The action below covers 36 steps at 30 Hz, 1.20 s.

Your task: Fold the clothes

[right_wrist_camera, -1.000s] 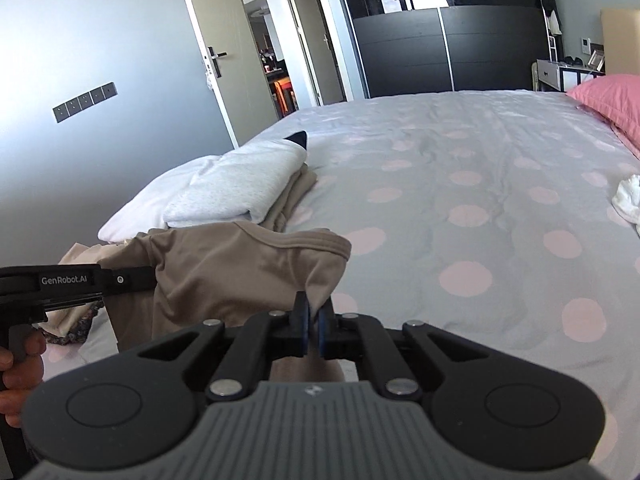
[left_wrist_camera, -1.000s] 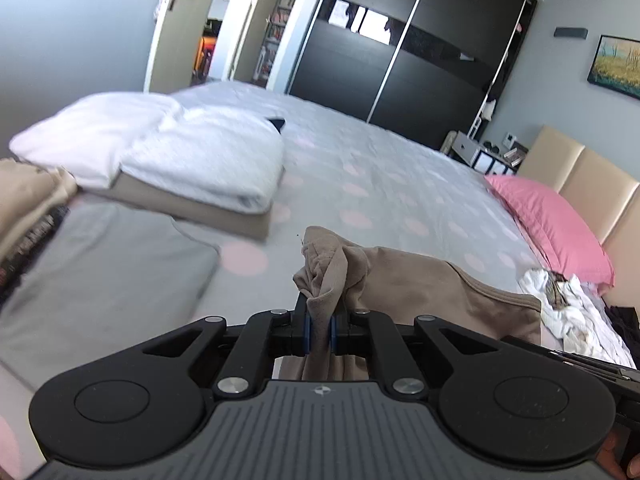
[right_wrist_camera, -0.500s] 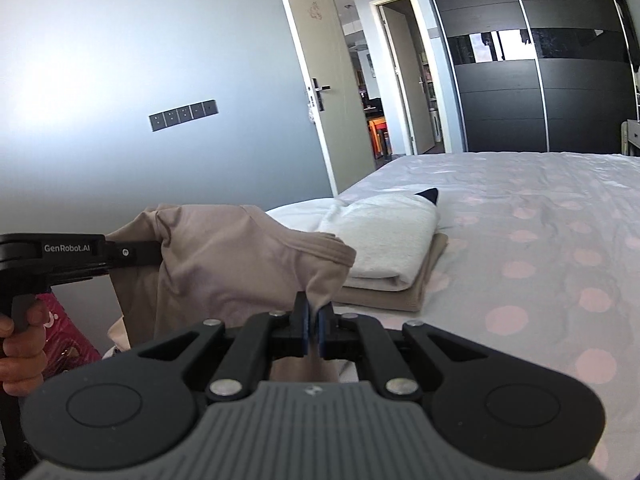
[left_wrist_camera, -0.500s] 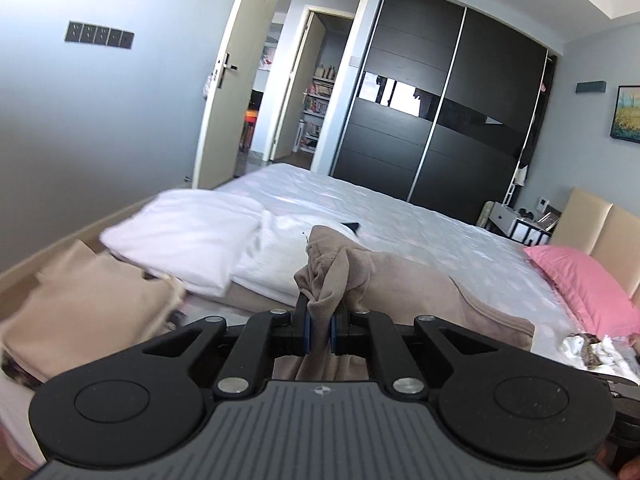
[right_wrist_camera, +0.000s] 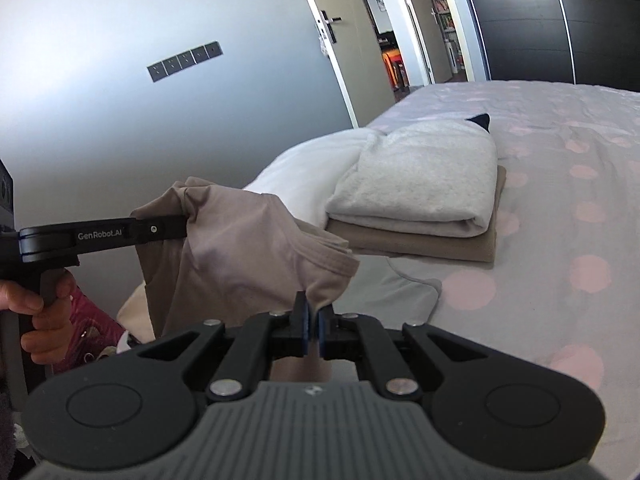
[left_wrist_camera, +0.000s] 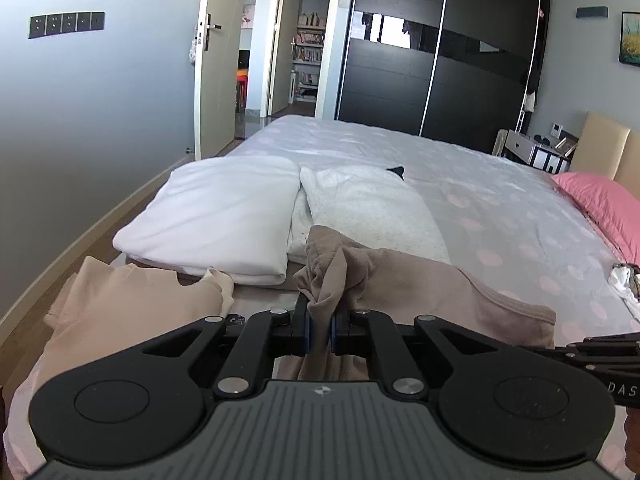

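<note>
A bedroom with a polka-dot bed (left_wrist_camera: 500, 216) and dark wardrobe (left_wrist_camera: 440, 52): the left gripper (left_wrist_camera: 319, 326) and right gripper (right_wrist_camera: 313, 326) each pinch an edge of a taupe garment (right_wrist_camera: 240, 256), held up in the air between them. Ahead of both grippers, folded clothes (right_wrist_camera: 424, 184) lie stacked on the bed.

Soft, even daylight fills both views, bright without harsh shadows. The glossy black sliding wardrobe doors (left_wrist_camera: 432, 60) mirror a bright window as a pale band of glare. The plain grey-blue wall (right_wrist_camera: 120, 128) carries a broad washed-out sheen in the right wrist view. Fisheye distortion bends door frames and darkens the corners. Focus is sharp; the polka-dot grey bedspread (left_wrist_camera: 500, 208) looks slightly overexposed.
</note>
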Available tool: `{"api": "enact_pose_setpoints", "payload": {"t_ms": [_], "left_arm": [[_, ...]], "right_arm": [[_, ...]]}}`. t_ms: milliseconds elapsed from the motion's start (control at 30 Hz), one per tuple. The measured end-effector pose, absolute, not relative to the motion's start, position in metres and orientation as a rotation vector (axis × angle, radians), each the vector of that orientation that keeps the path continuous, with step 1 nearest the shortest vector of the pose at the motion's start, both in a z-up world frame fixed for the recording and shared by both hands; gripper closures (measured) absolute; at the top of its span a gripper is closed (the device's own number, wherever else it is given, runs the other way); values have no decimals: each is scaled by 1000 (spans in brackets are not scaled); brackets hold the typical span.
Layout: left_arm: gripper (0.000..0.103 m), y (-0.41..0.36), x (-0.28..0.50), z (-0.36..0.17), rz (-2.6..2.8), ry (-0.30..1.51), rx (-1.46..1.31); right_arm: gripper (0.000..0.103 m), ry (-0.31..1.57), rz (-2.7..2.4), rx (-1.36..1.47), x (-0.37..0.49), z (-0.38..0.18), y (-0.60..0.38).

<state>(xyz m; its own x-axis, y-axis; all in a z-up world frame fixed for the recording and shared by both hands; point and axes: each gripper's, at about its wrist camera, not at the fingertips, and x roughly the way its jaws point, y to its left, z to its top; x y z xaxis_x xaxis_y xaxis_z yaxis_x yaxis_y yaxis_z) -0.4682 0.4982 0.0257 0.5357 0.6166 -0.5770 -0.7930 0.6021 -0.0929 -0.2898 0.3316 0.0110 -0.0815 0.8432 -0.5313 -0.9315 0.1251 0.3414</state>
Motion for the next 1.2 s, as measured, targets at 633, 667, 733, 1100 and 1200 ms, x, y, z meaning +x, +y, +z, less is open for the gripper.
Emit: {"api": "enact_pose_setpoints", "payload": {"t_ms": [633, 667, 733, 1100, 1200], "left_arm": [[95, 613, -404, -79, 834, 799, -451], [95, 615, -403, -83, 839, 806, -456], [93, 620, -404, -89, 851, 813, -475], [70, 613, -434, -66, 962, 778, -526], [61, 595, -455, -50, 972, 757, -526]], "right_arm": [[98, 1047, 1315, -256, -212, -92, 479], [98, 1053, 1314, -257, -211, -96, 482], [98, 1062, 1311, -260, -209, -104, 485], [72, 1068, 1255, -213, -185, -99, 473], [72, 1059, 1291, -193, -187, -91, 453]]}}
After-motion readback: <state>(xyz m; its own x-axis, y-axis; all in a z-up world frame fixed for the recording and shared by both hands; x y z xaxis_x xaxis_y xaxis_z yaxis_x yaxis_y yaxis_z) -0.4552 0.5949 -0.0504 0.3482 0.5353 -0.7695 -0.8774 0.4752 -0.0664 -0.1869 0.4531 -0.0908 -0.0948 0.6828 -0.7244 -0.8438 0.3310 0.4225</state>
